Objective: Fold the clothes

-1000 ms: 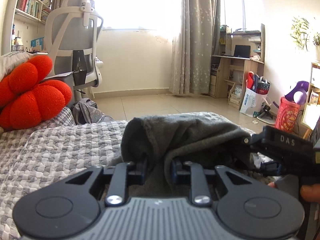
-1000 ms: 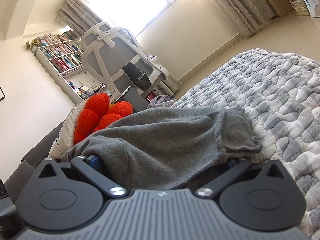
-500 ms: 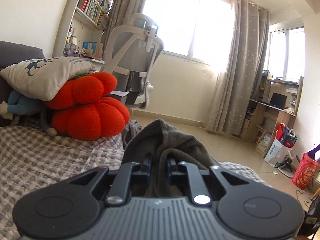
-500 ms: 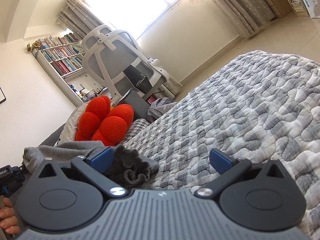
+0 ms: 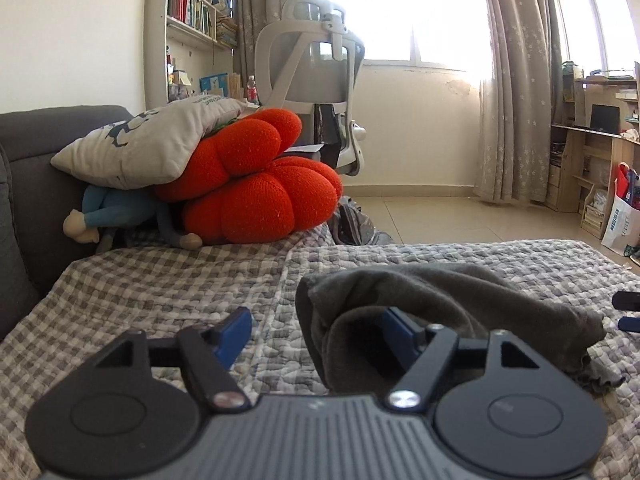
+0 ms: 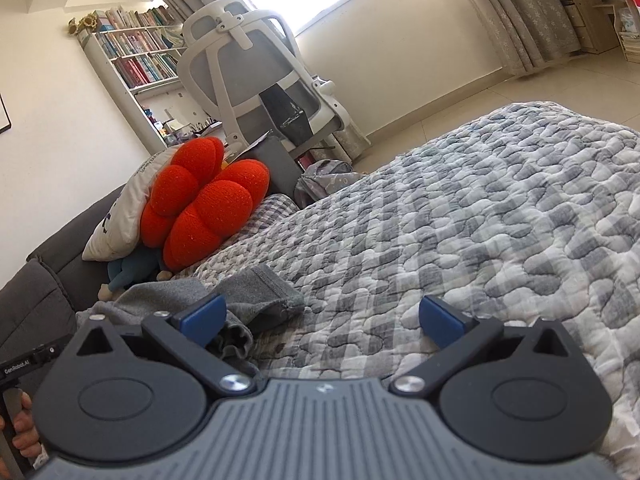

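Observation:
A dark grey garment (image 5: 440, 292) lies bunched on the checked quilt (image 5: 160, 280) of the bed. My left gripper (image 5: 316, 328) is low over the quilt and its jaws are opening. A fold of the garment drapes over its right finger, and neither pad presses on it. In the right wrist view the same garment (image 6: 264, 292) lies at the left, its edge against the left finger of my right gripper (image 6: 320, 316). That gripper stands wide open over bare quilt (image 6: 480, 220).
A red lobed cushion (image 5: 260, 184), a pale pillow (image 5: 152, 148) and a stuffed toy (image 5: 104, 220) are piled against the grey sofa back (image 5: 24, 200). A white office chair (image 5: 312, 80) stands behind the bed. A desk and bags stand at the right wall.
My left gripper has opened and let go of the grey garment, which now rests on the quilt. The left view has swung leftward. The garment has slid left, out from between the right jaws.

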{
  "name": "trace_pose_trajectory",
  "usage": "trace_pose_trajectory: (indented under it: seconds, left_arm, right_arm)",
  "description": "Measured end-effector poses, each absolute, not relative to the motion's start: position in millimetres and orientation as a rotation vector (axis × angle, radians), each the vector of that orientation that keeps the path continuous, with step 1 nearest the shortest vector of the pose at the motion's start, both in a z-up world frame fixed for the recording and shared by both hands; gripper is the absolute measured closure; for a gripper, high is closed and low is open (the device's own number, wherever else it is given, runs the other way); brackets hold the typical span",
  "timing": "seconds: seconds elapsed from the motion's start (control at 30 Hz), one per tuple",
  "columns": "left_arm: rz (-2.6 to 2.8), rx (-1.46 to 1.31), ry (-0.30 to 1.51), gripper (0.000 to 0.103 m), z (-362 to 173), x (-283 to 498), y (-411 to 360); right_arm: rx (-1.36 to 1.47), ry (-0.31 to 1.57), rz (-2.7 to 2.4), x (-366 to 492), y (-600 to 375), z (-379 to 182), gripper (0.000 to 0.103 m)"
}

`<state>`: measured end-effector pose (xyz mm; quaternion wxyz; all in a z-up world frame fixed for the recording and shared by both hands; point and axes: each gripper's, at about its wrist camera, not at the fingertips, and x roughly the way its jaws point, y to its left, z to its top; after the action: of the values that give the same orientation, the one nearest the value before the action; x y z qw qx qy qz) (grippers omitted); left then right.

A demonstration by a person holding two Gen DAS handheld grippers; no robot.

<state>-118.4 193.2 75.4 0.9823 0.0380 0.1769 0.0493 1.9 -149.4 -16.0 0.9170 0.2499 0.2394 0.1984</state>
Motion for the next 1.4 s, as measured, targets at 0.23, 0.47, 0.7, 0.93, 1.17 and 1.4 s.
trace_pose_trajectory:
  seconds: [0.23, 0.47, 0.7, 0.93, 1.17, 1.4]
  left_arm:
    - [-0.084, 0.213, 0.359, 0.021, 61, -127, 166]
    - [-0.166, 0.478, 0.345, 0.026, 32, -120, 127]
    - [-0.164, 0.456, 0.417, 0.09, 32, -88, 126]
    - [-0.071, 0.203, 0.307, 0.096, 87, -99, 175]
    - [-0.024, 0.069, 0.299, 0.096, 110, -90, 209]
    - [0.017, -0.027, 0.274, 0.096, 118, -86, 233]
  right_arm:
    - [0.447, 0.518, 0.416, 4, -137, -16, 0.0]
    - [0.489, 0.511, 0.425, 6, -142, -19, 0.0]
    - [0.417, 0.521, 0.424, 9, -132, -15, 0.0]
    - [0.22, 0.518, 0.472, 13, -120, -2, 0.0]
    - [-0.155, 0.387, 0.704, 4, -53, 14, 0.0]
    - [-0.271, 0.4, 0.917, 3, -17, 5, 0.0]
